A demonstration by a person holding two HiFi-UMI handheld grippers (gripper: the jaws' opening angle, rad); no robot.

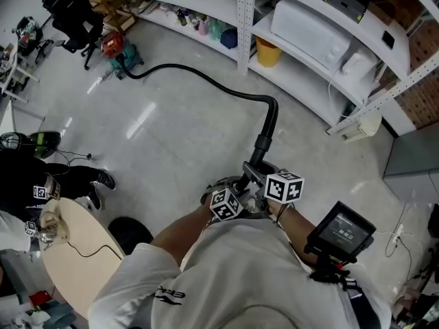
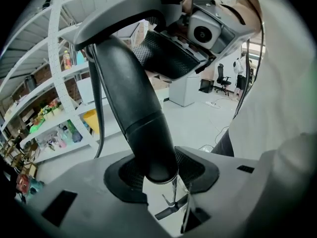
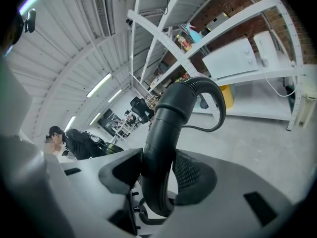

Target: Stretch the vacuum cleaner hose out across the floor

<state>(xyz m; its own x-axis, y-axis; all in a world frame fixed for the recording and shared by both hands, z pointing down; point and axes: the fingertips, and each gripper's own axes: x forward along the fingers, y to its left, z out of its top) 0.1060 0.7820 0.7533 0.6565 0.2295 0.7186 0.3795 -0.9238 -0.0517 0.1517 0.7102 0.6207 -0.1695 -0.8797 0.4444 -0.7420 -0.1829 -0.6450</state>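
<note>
- Pads of the left gripper press on the very end of the vacuum hose. The end is a fat, hard, black tube. The jaws stand wide, one on each side of it.
- The right gripper is closed on the same tube a bit further along. Its dark pads sit tight on both sides.
- In the head view both grippers are close together, just in front of the body of the one who holds them.
- From the grippers the hose goes up off the floor and bends over at the top. Then it lies on the floor in a long, soft curve.
- The far end of the hose meets the vacuum cleaner, a small red and blue-green one well away from the grippers.
- The floor is pale grey, smooth and shiny, with streaks of light on it.
- White shelves run along one side of the room. On them are a white microwave, a yellow bucket and some small bottles.
- A brick wall shows behind the shelves.
- A black office chair stands near the vacuum cleaner.
- A round, light table is at the near left, with a thin wire on it. A person in dark clothes sits beside it.
</note>
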